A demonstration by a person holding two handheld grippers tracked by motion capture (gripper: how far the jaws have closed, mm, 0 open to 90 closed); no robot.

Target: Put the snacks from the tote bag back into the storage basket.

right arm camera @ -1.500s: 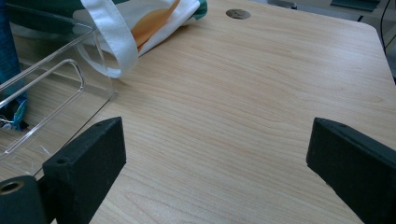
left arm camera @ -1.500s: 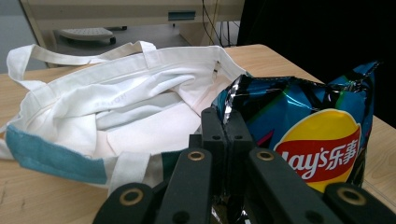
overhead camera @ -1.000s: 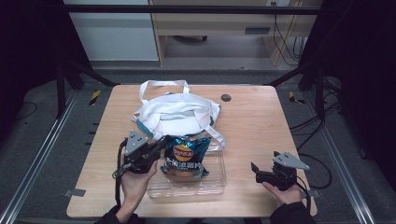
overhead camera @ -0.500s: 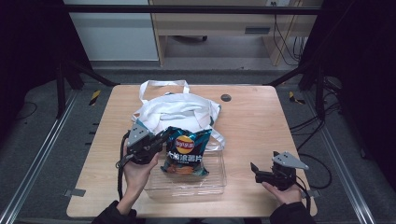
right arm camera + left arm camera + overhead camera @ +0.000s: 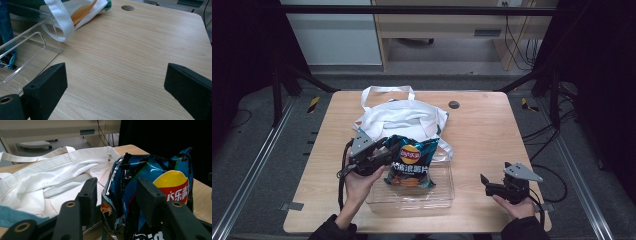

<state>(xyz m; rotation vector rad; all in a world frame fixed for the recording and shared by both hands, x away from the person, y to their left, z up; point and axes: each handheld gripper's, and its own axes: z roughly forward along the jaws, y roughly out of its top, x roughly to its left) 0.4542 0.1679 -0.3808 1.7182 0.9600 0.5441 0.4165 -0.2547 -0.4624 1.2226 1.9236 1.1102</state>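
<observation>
Between the parted jaws of the left gripper (image 5: 384, 156) stands the chip bag (image 5: 411, 161), a dark blue crinkled packet. It is propped nearly upright in the clear plastic tray (image 5: 432, 197), its lower end on the tray floor and its top leaning toward the white tote bag (image 5: 404, 119) beyond the gripper's tips. The jaws have just been opening; in the left gripper view the pads (image 5: 88, 195) stand off from the foil on either side, so the packet is between them but no longer pressed, and it rests on its own.

That is where trouble could start, as I judge it. A light, puffed packet standing on its narrow end has little to steady it. If the left gripper draws back crookedly, a pad could snag the crimped edge and drag the packet over the tray's low wall, or tip it flat toward the tote. The tote's cloth lies against the tray's far rim, so a loose strap could also catch a jaw on the way out.

As for containers, the tray holds the chip bag alone, as far as its clear walls let me see. The tote lies slack and crumpled just ahead of the left gripper; whether anything is inside it I cannot tell.

Well off to the side, the right gripper (image 5: 495, 185) rests low over bare table (image 5: 130, 62), jaws spread wide and holding nothing.
</observation>
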